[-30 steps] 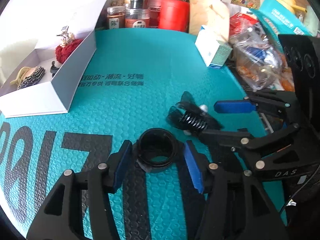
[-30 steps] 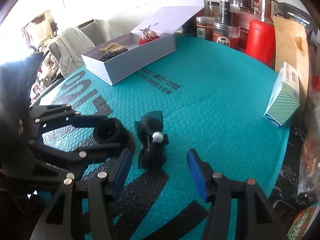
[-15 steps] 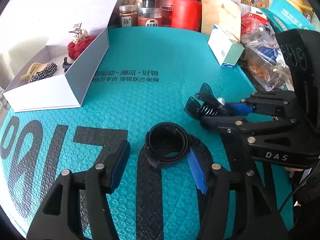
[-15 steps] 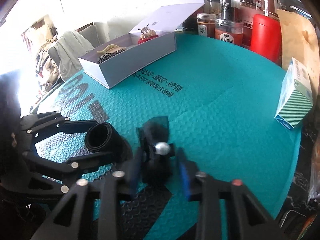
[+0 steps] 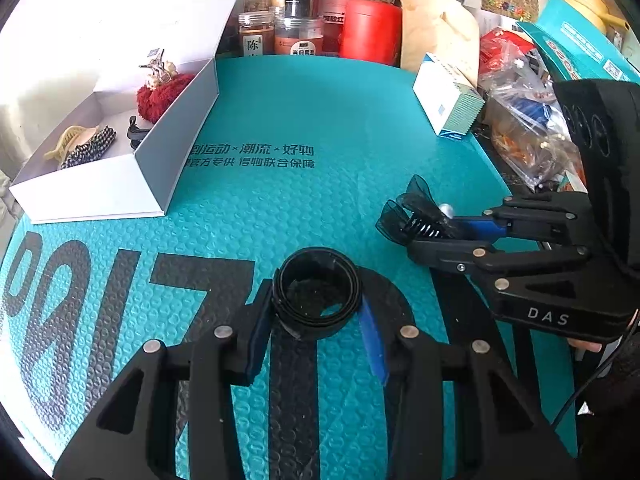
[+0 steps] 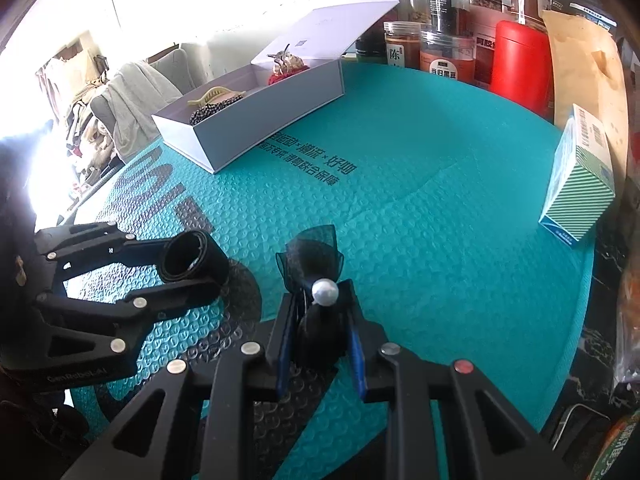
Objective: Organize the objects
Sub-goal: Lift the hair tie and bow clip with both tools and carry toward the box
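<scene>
**Black coiled band and bow clip, teal mat**

Black coiled band (image 5: 316, 300): on the teal mat (image 5: 320, 120), between blue pads (image 5: 372, 344) of the left gripper (image 5: 314, 334); jaws closing, both pads at its sides.

Black bow hair clip with pearl (image 6: 318, 280): pinched at its body in the right gripper (image 6: 320, 344), gauze loops projecting beyond the fingertips.

White gift box (image 5: 120, 184): open, well apart at far left of the mat; contains red scrunchie (image 5: 160, 94), cream claw clip (image 5: 70, 140).
</scene>
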